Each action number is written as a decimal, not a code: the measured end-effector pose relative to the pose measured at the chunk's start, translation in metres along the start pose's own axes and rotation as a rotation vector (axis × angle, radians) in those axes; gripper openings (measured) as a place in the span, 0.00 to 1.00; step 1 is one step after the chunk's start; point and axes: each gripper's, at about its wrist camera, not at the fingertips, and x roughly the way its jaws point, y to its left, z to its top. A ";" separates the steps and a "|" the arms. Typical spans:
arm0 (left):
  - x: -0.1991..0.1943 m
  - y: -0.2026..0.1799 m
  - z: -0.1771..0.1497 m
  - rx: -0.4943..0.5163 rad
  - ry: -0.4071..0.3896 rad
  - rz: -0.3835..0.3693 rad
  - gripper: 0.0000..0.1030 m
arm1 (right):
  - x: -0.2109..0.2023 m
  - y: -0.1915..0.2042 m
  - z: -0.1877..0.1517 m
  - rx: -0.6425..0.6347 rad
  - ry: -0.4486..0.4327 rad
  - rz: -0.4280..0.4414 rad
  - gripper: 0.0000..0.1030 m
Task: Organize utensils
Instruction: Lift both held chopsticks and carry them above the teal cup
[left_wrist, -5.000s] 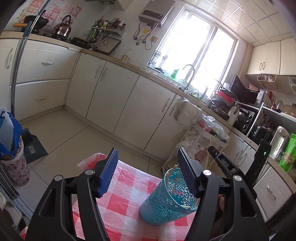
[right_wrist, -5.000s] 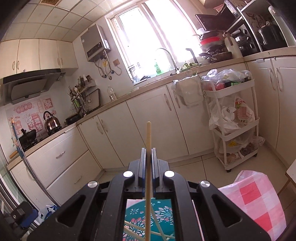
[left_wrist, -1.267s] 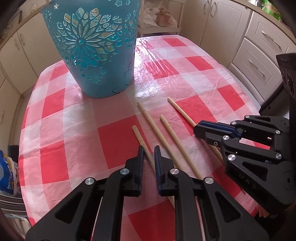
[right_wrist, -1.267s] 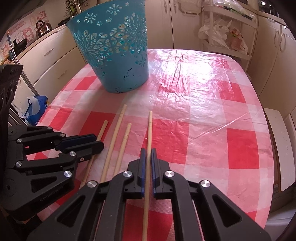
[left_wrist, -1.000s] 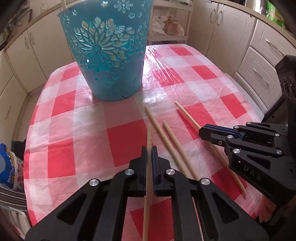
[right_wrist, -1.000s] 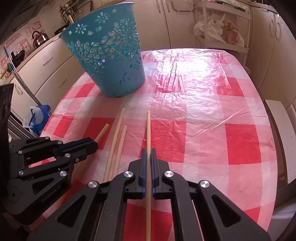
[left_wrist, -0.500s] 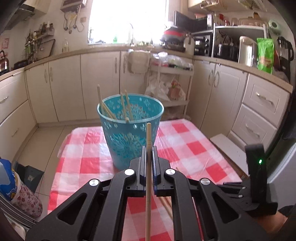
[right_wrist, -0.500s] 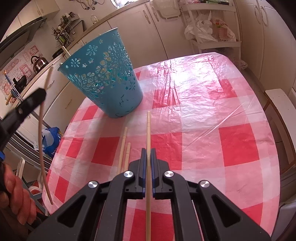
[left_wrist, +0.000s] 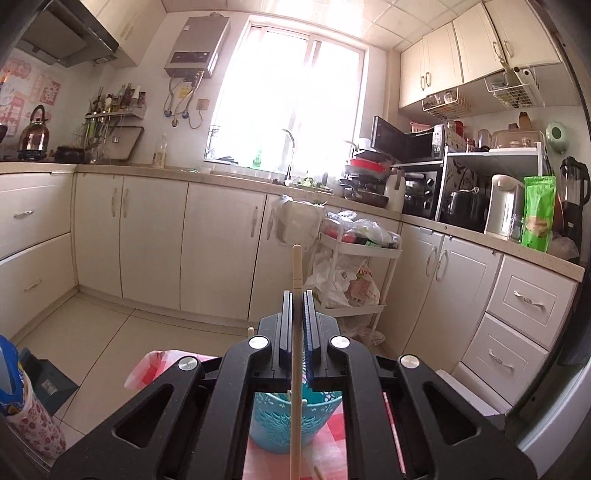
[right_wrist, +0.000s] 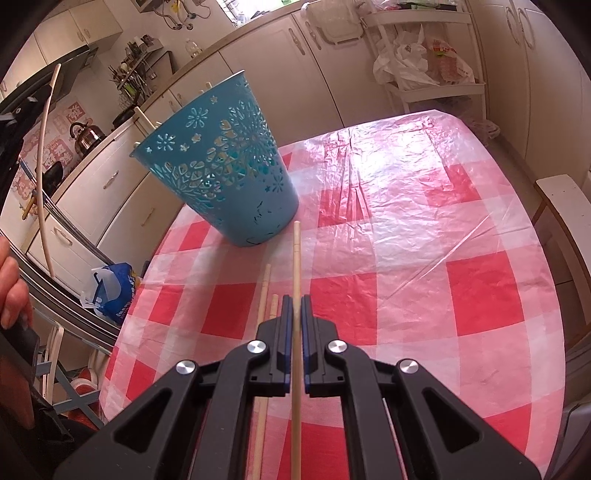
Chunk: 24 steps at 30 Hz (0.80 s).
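Observation:
My left gripper (left_wrist: 297, 295) is shut on a wooden chopstick (left_wrist: 296, 269), held high and nearly level above the teal cut-out basket (left_wrist: 291, 424) that shows below its jaws. My right gripper (right_wrist: 294, 300) is shut on another chopstick (right_wrist: 296, 258), angled down over the red checked tablecloth (right_wrist: 406, 258), its tip close to the base of the teal basket (right_wrist: 225, 162). Several chopsticks stand inside that basket. Two loose chopsticks (right_wrist: 264, 295) lie on the cloth just left of the right gripper. At the far left of the right wrist view, the left gripper's chopstick (right_wrist: 42, 147) appears high up.
A white rolling cart with bags (left_wrist: 351, 280) stands by the cream cabinets (left_wrist: 155, 243) beyond the table. A blue bag (right_wrist: 112, 288) sits on the floor left of the table. A person's hand (right_wrist: 11, 291) shows at the left edge. A white bench (right_wrist: 565, 206) runs along the table's right.
The left gripper has risen from the cloth with its chopstick and tilted up to near level above the basket. The right gripper has lifted its chopstick slightly and stayed about where it was.

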 end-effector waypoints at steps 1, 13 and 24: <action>0.002 0.000 0.004 -0.004 -0.012 -0.004 0.05 | 0.000 0.001 0.000 0.000 0.000 0.003 0.05; 0.020 -0.010 0.041 -0.020 -0.161 -0.041 0.05 | 0.005 0.000 0.001 0.008 0.012 0.006 0.05; 0.056 -0.011 0.046 -0.046 -0.221 0.002 0.05 | 0.008 -0.001 0.002 0.021 0.025 0.020 0.05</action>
